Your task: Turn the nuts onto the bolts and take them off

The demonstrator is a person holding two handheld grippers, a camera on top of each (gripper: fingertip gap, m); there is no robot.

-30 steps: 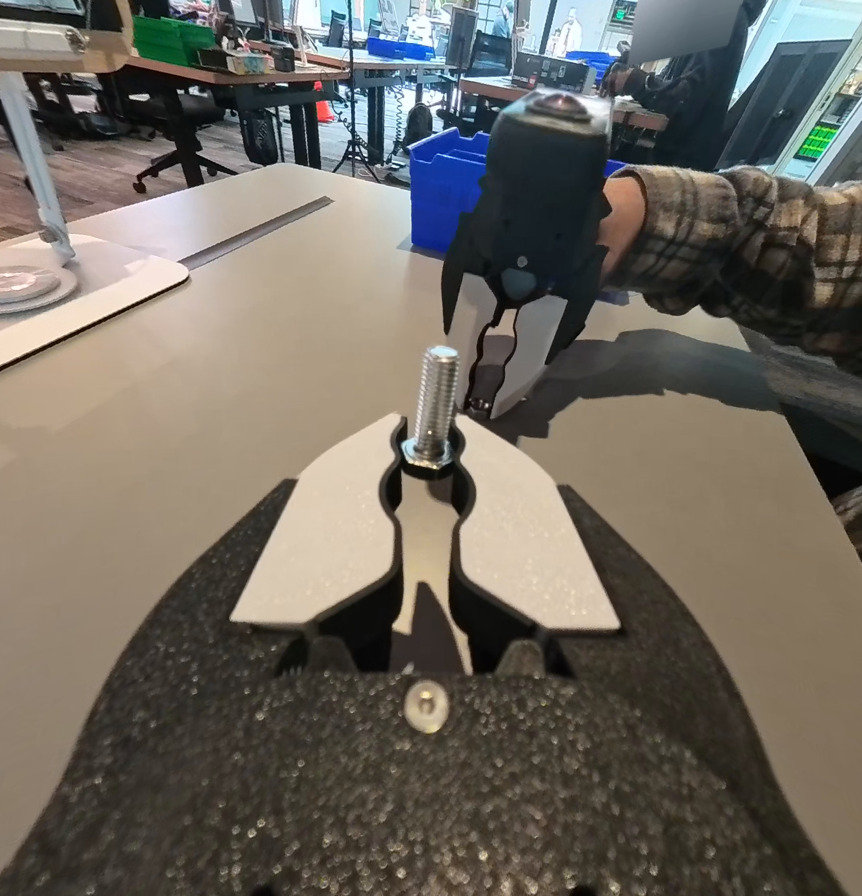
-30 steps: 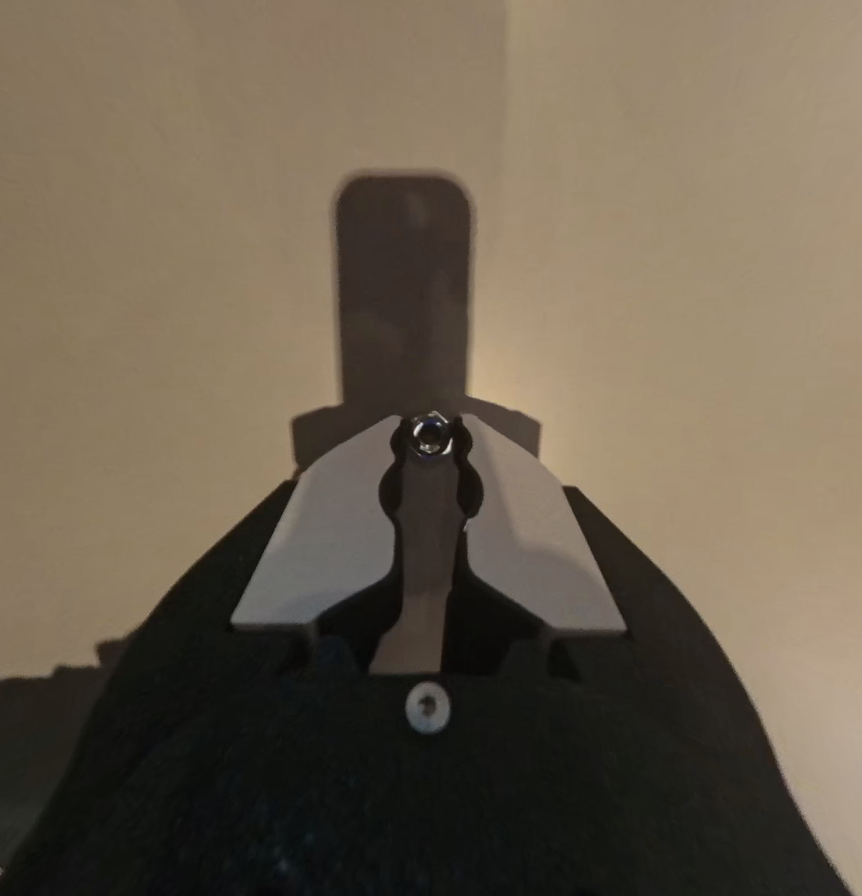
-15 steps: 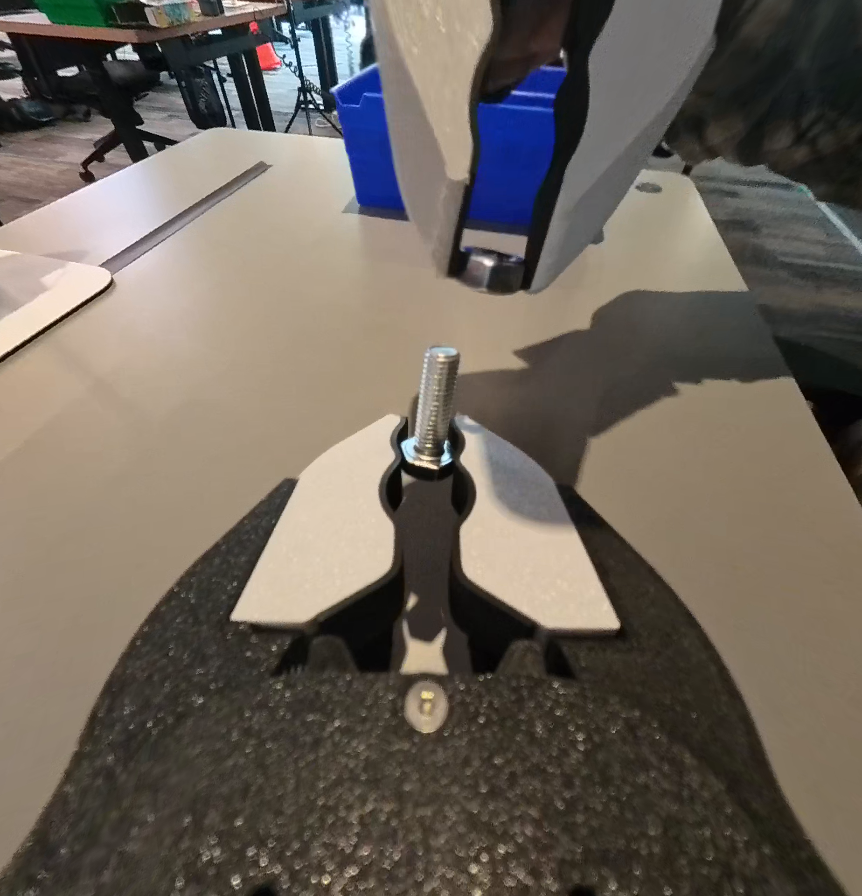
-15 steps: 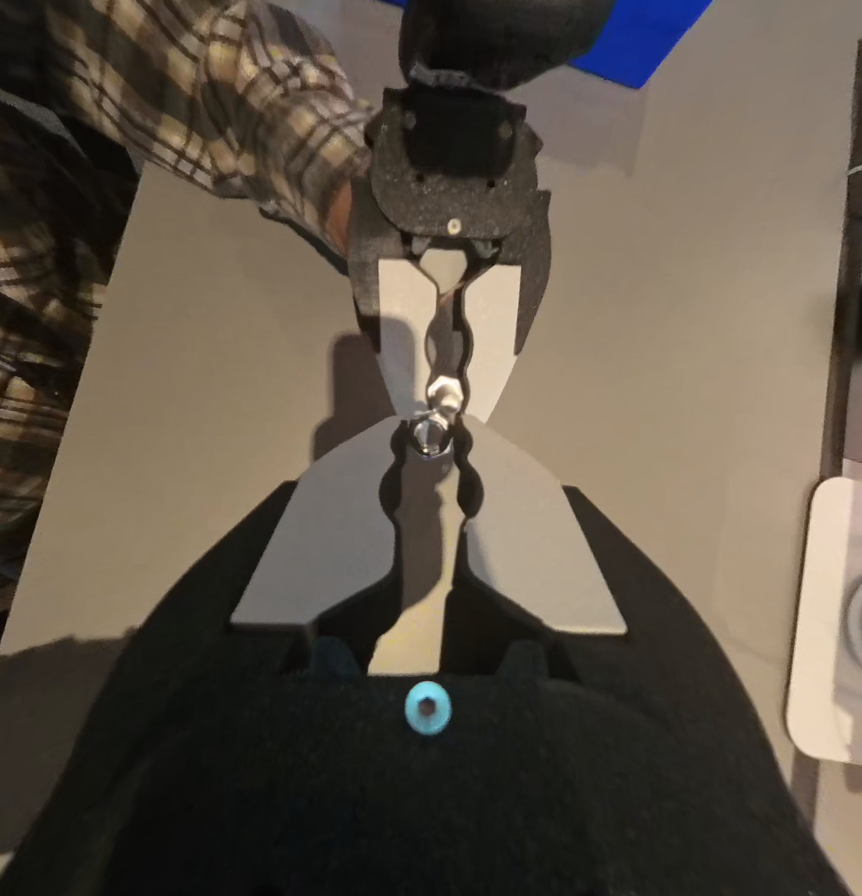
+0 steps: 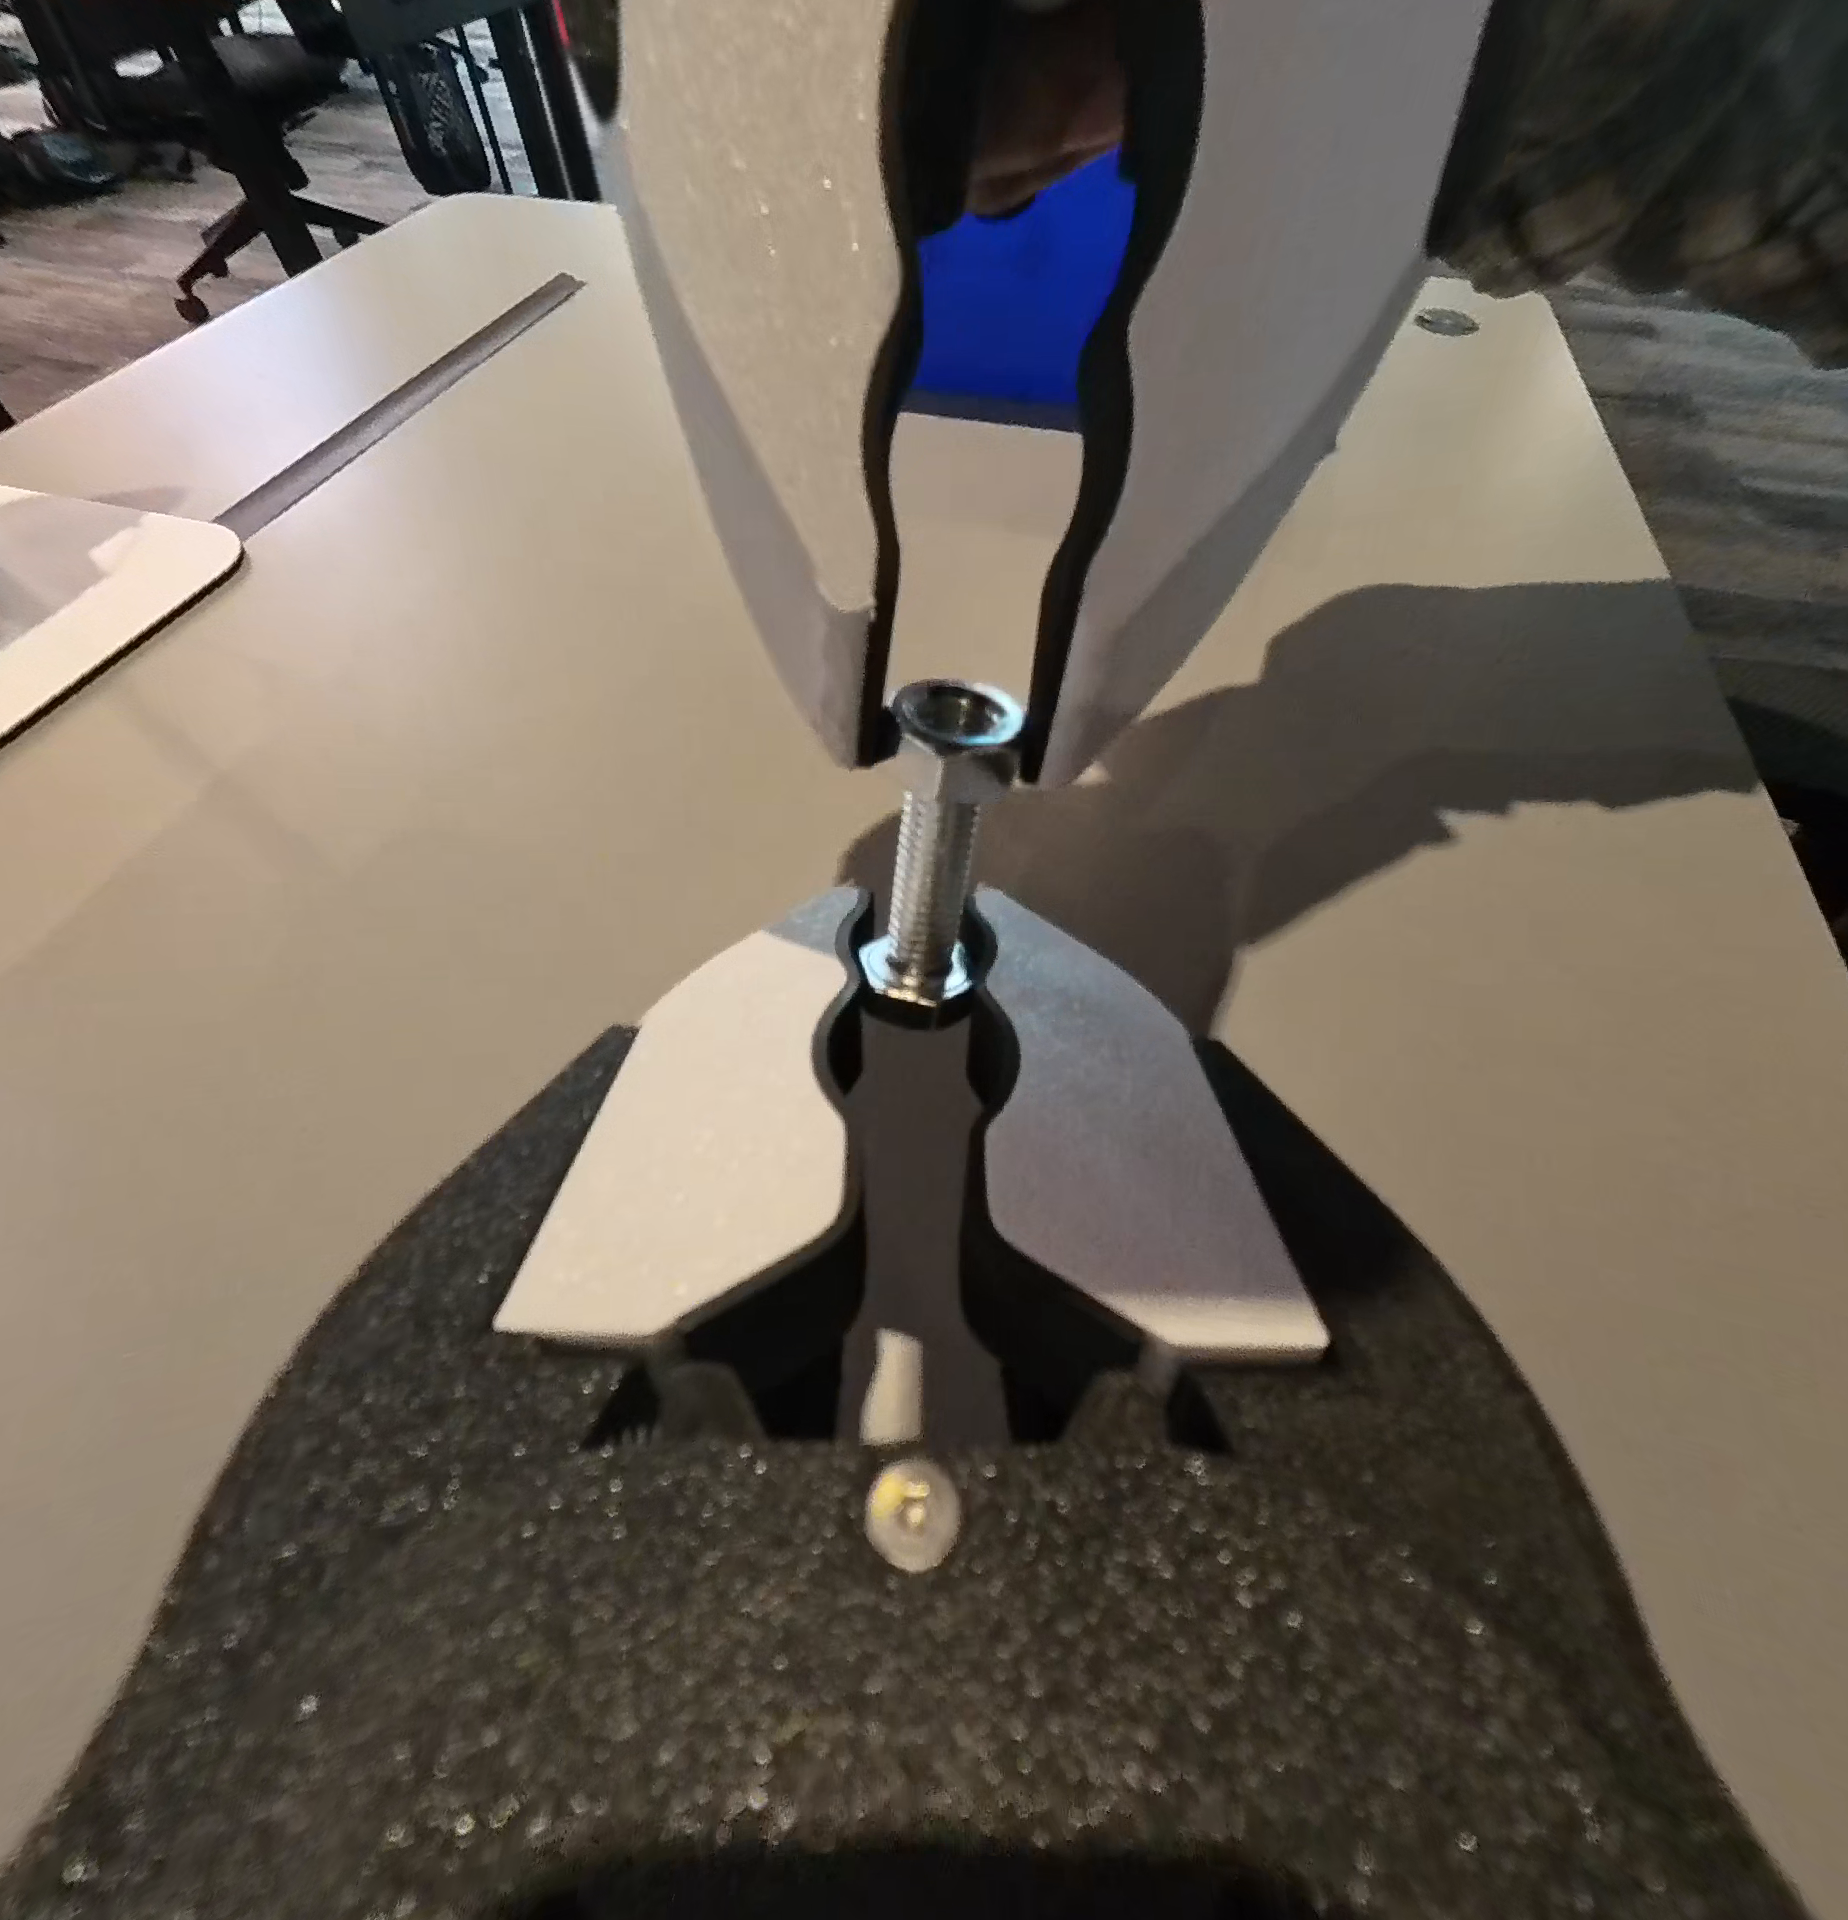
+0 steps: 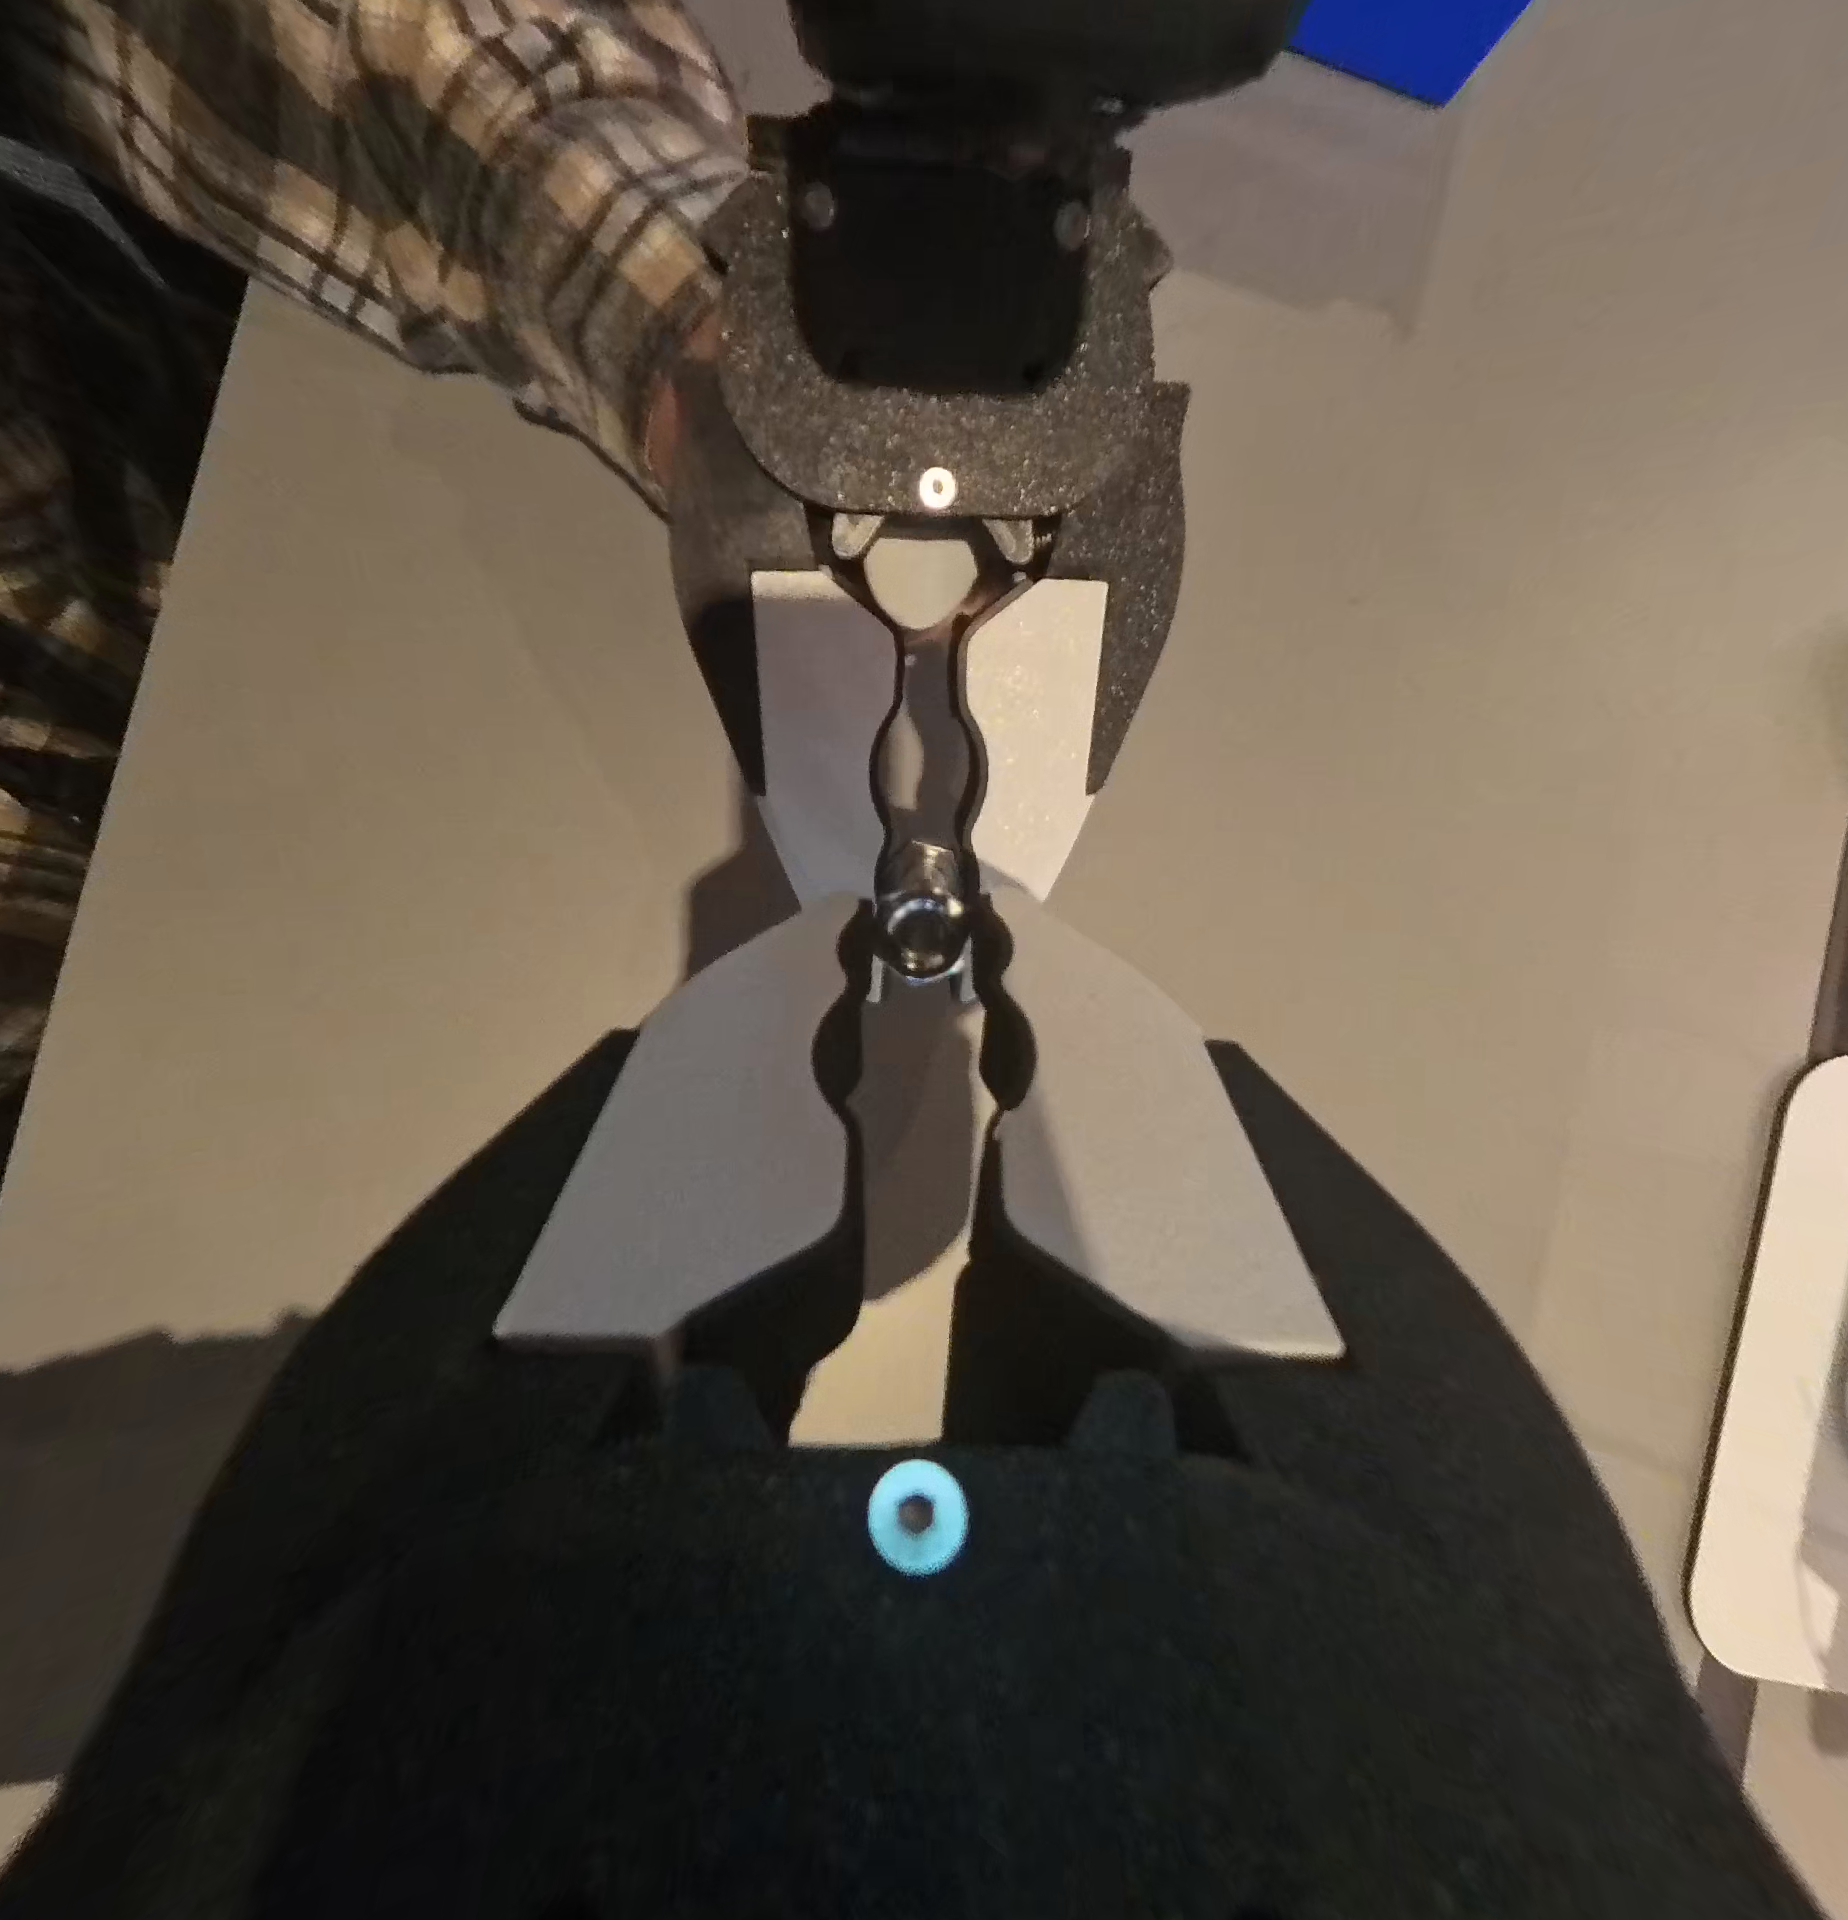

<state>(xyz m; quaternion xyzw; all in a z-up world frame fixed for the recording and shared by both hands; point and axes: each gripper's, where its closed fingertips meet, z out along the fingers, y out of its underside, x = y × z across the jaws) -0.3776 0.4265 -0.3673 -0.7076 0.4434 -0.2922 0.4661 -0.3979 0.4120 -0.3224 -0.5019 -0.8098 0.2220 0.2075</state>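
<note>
Nut (image 5: pixel 956 732) now atop bolt (image 5: pixel 925 894), was above.

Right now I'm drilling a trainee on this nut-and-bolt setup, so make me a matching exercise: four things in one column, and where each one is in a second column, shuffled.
Things:
1. nut
2. bolt
3. blue bin
4. white board

Places:
A. at the table's left edge in the left wrist view
B. standing upright, head clamped in the left gripper
C. behind the right gripper, partly hidden
D. at the bolt's top end, between the right gripper's jaws

Pairs: 1-D, 2-B, 3-C, 4-A
</note>
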